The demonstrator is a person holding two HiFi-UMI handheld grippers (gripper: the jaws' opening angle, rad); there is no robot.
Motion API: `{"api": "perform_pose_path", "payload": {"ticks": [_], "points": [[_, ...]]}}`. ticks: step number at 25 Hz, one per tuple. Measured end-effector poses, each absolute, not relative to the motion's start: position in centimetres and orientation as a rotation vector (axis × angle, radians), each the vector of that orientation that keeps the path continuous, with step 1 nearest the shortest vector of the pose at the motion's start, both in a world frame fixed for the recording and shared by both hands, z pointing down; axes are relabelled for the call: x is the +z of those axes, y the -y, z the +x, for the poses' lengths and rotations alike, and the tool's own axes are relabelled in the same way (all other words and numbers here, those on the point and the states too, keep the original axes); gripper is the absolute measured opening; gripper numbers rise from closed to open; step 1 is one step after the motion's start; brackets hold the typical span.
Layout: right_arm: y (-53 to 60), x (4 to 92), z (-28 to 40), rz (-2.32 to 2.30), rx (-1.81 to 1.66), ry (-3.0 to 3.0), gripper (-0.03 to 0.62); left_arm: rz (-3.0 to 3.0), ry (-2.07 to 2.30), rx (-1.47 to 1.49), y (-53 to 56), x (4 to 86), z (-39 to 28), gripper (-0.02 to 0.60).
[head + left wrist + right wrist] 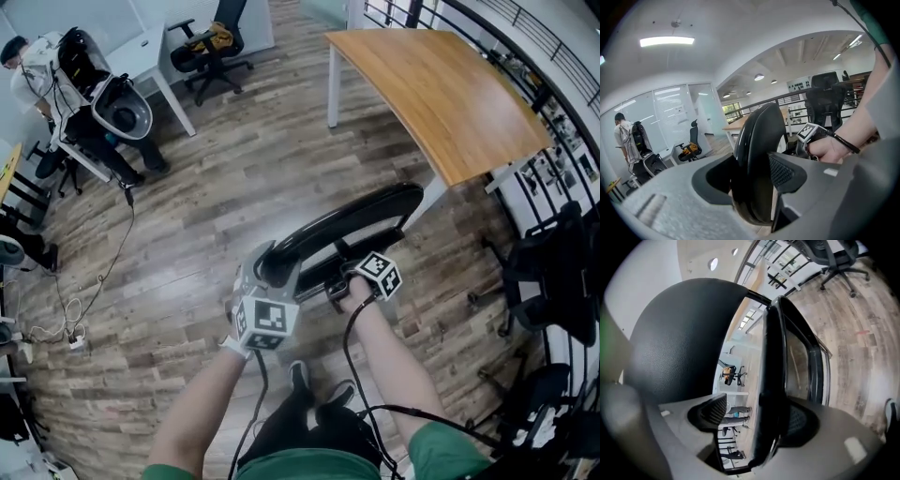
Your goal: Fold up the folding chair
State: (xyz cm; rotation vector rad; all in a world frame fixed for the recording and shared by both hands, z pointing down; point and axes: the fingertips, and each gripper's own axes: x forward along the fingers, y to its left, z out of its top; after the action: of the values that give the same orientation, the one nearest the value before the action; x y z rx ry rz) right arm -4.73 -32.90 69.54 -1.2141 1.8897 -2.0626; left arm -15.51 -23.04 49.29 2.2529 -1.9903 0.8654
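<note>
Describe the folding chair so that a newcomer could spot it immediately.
Start at the wooden-topped table with white legs. Just off its near corner is the folding chair, its rim gripped between the fingers of the left gripper. Unlike the wheeled office chairs around, it is thin, glossy black and folded almost flat.

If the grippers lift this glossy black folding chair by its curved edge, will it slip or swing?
The glossy black folding chair looks smooth, so it may slip in the grip. Its curved shell looks rigid and probably will not bend. Gripped near one end by the left gripper, its long body may swing or tilt.
</note>
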Motion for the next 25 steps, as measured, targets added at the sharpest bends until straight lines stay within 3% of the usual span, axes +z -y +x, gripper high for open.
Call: {"api": "perform_pose_path", "payload": {"ticks": [9, 16, 18, 21, 25], "points": [[30.6, 65.7, -5.6, -1.096, -1.970, -2.076, 0.326, 2.256, 1.979, 0.824, 25.7, 49.2, -20.0, 0.229], [24.4, 55.6, -2.8, -0.863, -1.880, -2.146, 0.314, 2.243, 1.945, 0.813, 26.8, 49.3, -21.4, 0.229], [22.6, 51.9, -2.2, -0.793, -1.805, -2.199, 0.270, 2.248, 1.934, 0.813, 26.9, 49.2, -21.6, 0.229], [20.3, 47.2, -0.7, -0.771, -1.700, -2.250, 0.146, 2.240, 1.932, 0.815, 26.5, 49.3, -22.0, 0.229], [19.4, 43.0, 2.4, -0.899, -1.484, -2.418, 0.082, 2.240, 1.934, 0.813, 26.3, 49.3, -22.0, 0.229]]}}
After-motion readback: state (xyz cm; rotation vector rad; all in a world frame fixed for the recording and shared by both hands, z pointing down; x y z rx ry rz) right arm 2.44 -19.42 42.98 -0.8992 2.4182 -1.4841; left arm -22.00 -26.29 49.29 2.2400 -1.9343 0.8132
